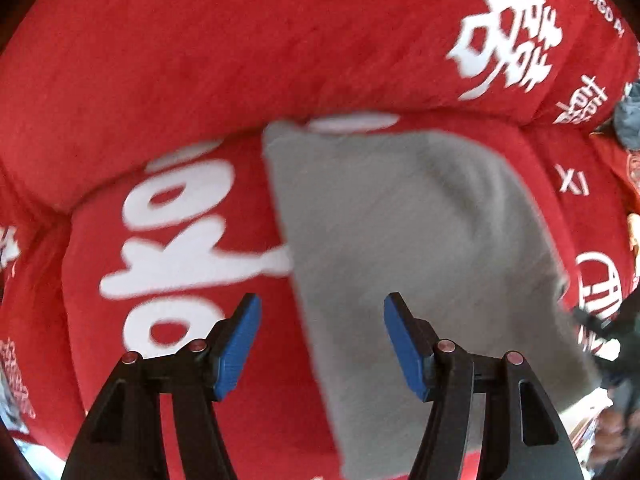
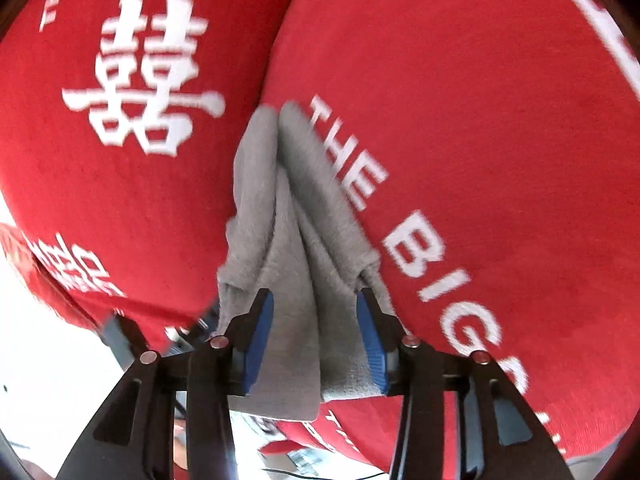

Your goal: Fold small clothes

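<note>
Plainly, my left gripper [image 1: 322, 340] pointed steeply down with its blue fingers [image 1: 236, 354] apart and nothing between them. Below it the grey garment [image 1: 420, 248] lay spread flat on the seat of a red sofa cover [image 1: 180, 60] printed with large white characters; one finger hung over the red fabric and the other over the grey cloth, neither touching that I could see. At the far right edge of that view sat a dark bundle [image 1: 628, 120], too blurred for me to name.

From the right wrist, the same grey garment [image 2: 288, 220] ran in long folds between two red cushions, one reading THE BIG [image 2: 400, 240] in white letters. My right gripper [image 2: 316, 336] had its fingers [image 2: 258, 344] partly apart, with the near end of the cloth lying between them. I could not tell whether the pads pressed on it.
</note>
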### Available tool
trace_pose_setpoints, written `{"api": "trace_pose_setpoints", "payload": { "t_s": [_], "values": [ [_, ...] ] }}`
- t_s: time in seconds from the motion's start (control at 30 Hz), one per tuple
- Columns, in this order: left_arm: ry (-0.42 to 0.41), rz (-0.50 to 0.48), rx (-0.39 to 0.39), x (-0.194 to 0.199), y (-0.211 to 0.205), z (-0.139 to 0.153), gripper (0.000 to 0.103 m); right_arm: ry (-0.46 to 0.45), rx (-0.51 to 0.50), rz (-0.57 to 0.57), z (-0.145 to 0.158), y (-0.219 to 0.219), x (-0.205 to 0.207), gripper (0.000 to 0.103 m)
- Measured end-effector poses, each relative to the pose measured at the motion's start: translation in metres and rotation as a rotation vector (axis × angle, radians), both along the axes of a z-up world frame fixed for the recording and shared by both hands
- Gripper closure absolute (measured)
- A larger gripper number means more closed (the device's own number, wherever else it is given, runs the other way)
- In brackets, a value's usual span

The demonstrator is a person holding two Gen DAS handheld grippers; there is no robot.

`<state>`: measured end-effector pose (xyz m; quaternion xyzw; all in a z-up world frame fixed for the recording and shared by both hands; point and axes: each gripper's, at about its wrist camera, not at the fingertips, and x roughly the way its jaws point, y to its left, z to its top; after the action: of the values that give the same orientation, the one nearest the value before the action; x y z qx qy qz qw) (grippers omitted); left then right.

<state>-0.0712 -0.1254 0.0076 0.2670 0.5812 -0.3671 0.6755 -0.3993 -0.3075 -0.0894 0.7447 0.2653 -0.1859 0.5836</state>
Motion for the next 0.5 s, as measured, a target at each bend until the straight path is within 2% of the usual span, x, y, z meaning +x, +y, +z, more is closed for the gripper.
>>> {"api": "trace_pose_setpoints", "payload": {
  "t_s": [0.07, 0.13, 0.2, 0.37, 0.43, 0.5],
  "values": [
    [0.043, 0.015, 0.009, 0.002, 0.016, -0.005, 0.038, 0.038, -0.042, 0.021, 0.013, 0.001, -0.008, 0.051],
    [0.114, 0.044, -0.015, 0.001, 0.031, -0.008, 0.038, 0.083, -0.103, 0.075, 0.028, 0.008, -0.006, 0.050],
    [0.150, 0.058, -0.026, 0.001, 0.034, -0.009, 0.038, 0.124, -0.175, 0.134, 0.046, 0.020, 0.004, 0.050],
    [0.085, 0.047, -0.051, 0.006, 0.022, -0.004, 0.038, 0.165, -0.361, 0.318, 0.072, 0.018, 0.052, 0.050],
    [0.066, 0.051, -0.070, 0.011, 0.013, -0.006, 0.038, 0.178, -0.374, 0.344, 0.064, 0.000, 0.074, 0.050],
    [0.061, 0.059, -0.076, 0.017, 0.003, -0.009, 0.038, 0.187, -0.328, 0.351, 0.045, -0.020, 0.093, 0.050]
  ]
}}
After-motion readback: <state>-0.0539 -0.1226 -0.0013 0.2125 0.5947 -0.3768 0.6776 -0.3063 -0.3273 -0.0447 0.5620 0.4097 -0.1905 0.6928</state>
